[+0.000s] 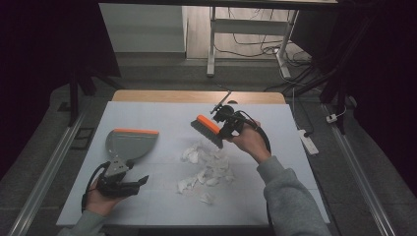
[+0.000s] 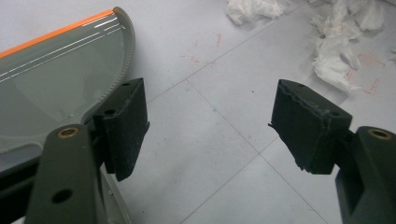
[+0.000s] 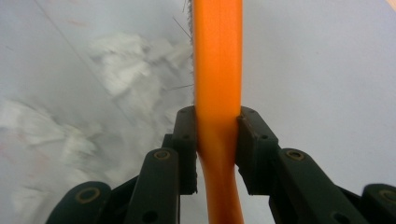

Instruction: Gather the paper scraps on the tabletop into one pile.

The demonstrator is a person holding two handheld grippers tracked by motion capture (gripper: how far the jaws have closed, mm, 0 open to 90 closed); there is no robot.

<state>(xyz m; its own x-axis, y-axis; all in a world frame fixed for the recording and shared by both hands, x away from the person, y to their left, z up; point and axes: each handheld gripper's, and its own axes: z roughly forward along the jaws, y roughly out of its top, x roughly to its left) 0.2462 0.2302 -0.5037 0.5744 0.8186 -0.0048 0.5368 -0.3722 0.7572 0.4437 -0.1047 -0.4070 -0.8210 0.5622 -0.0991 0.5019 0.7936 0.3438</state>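
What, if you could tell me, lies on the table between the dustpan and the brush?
In the high view, bare white table separates the dustpan from the brush held in the right gripper. The torn paper scraps lie nearer, below the brush.

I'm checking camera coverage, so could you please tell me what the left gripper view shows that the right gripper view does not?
The left gripper view alone shows the grey dustpan with its orange lip, beside the open left gripper, whose jaws stand wide apart with nothing between them. The right gripper view alone shows the right gripper clamped on the orange brush handle. Both show the torn white paper scraps and the white table.
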